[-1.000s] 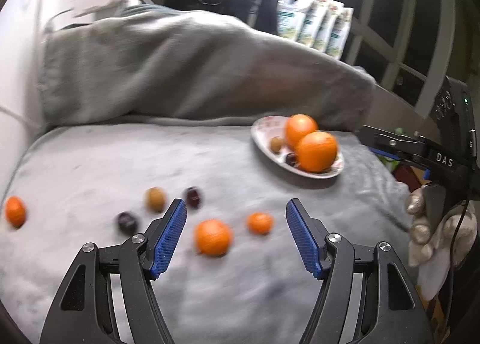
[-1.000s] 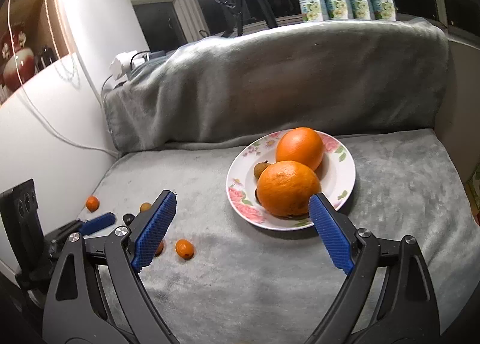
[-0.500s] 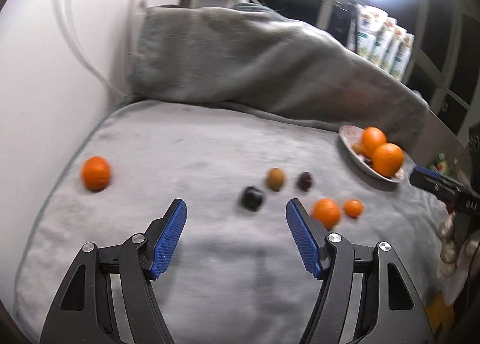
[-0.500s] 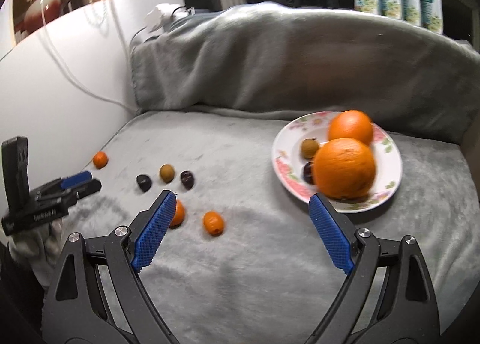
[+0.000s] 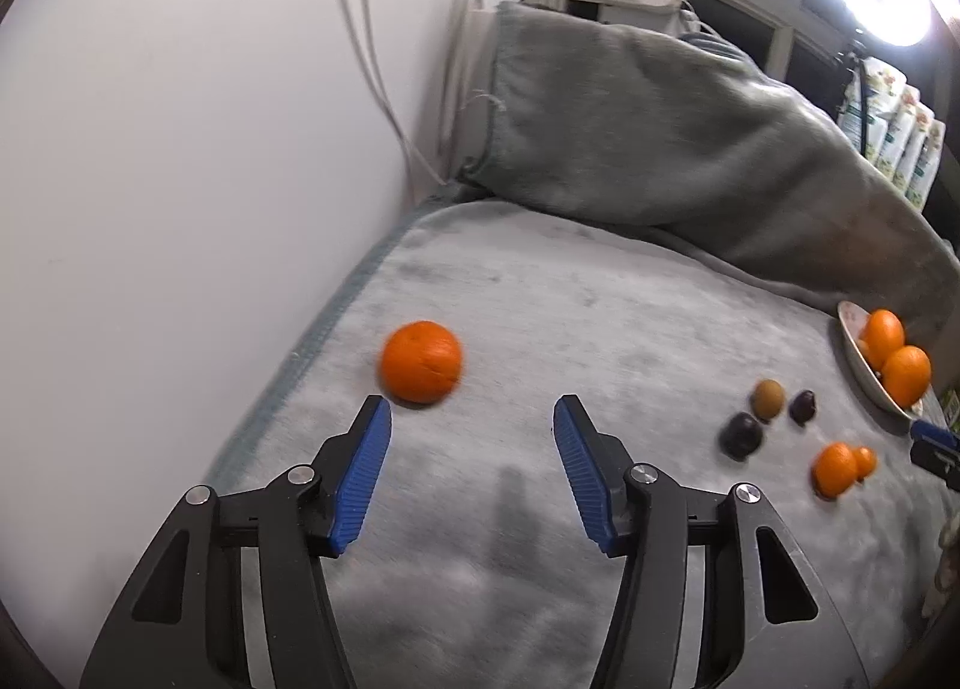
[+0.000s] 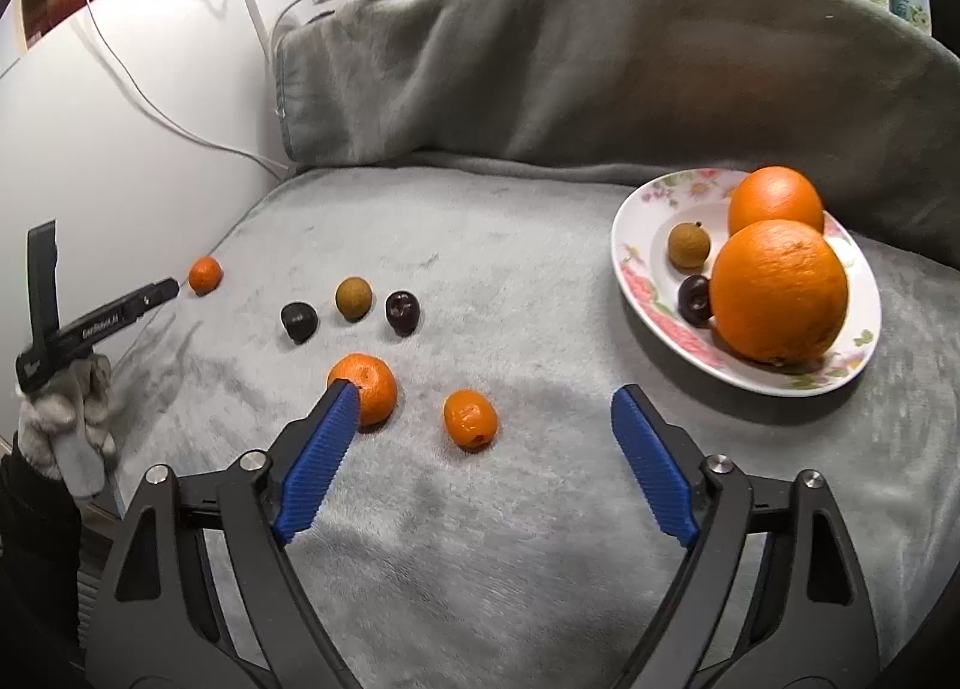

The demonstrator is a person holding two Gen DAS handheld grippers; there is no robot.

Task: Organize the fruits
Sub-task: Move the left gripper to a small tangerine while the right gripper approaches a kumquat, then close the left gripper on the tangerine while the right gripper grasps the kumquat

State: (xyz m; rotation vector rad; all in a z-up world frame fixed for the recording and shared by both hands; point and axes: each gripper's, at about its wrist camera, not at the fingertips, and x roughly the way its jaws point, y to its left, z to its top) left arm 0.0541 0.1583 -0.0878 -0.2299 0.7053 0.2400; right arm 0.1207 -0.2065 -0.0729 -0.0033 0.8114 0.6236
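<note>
My left gripper [image 5: 471, 419] is open and empty, just short of a lone tangerine [image 5: 422, 361] near the blanket's left edge. My right gripper [image 6: 483, 407] is open and empty over two small tangerines: one [image 6: 367, 387] by its left finger, one [image 6: 470, 418] between the fingers. Beyond them lie two dark plums [image 6: 299, 320] [image 6: 402, 311] and a brown longan [image 6: 353, 297]. A floral plate [image 6: 648, 281] at the right holds two big oranges [image 6: 778, 291], a longan and a plum. The left gripper also shows at the far left of the right wrist view [image 6: 162, 288], by the lone tangerine [image 6: 205, 275].
A grey blanket [image 6: 540, 281] covers the surface and rises into a heap [image 6: 600, 59] at the back. A white wall [image 5: 180, 149] with hanging cables stands close on the left. Pouches [image 5: 888, 131] line the windowsill; a ring light glares at top right.
The left gripper has swung left, bringing the lone tangerine close ahead of its fingers. The right gripper has moved left and down from the plate toward the loose small tangerines.
</note>
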